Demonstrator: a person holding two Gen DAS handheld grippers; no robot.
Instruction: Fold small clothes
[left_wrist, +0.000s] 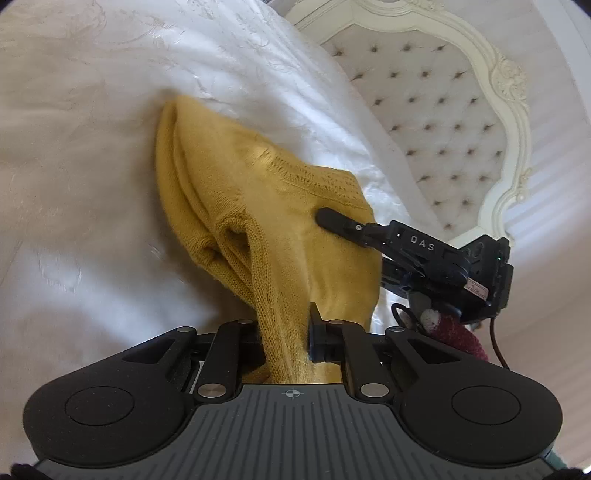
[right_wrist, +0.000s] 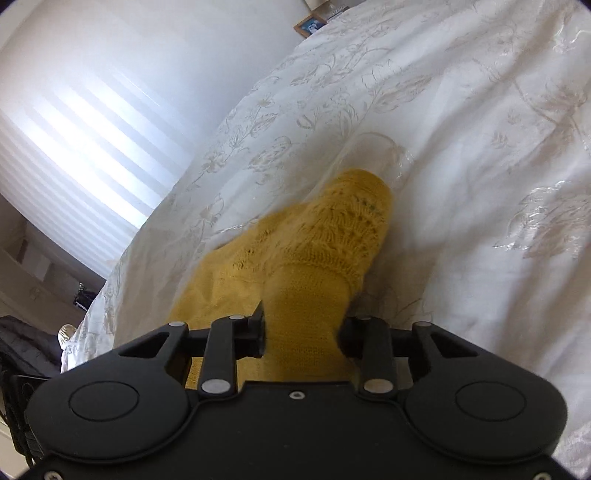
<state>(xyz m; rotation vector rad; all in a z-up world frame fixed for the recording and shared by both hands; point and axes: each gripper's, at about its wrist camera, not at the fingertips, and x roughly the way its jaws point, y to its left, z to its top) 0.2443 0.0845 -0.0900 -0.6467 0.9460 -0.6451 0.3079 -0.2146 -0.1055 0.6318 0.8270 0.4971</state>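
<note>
Your left gripper (left_wrist: 286, 332) clamped on yellow knit garment (left_wrist: 266, 206) above white bedspread (left_wrist: 74, 147), your right gripper (right_wrist: 301, 328) pinching its other edge, left view alone showing tufted headboard (left_wrist: 424, 110) beyond the garment, right view alone a picture frame (right_wrist: 309, 24) past the bedspread's far edge.

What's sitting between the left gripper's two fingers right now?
A bunch of the yellow knit garment fills the gap; the left gripper is pinched on it, seen in the left wrist view. The right gripper holds the garment further up.
</note>
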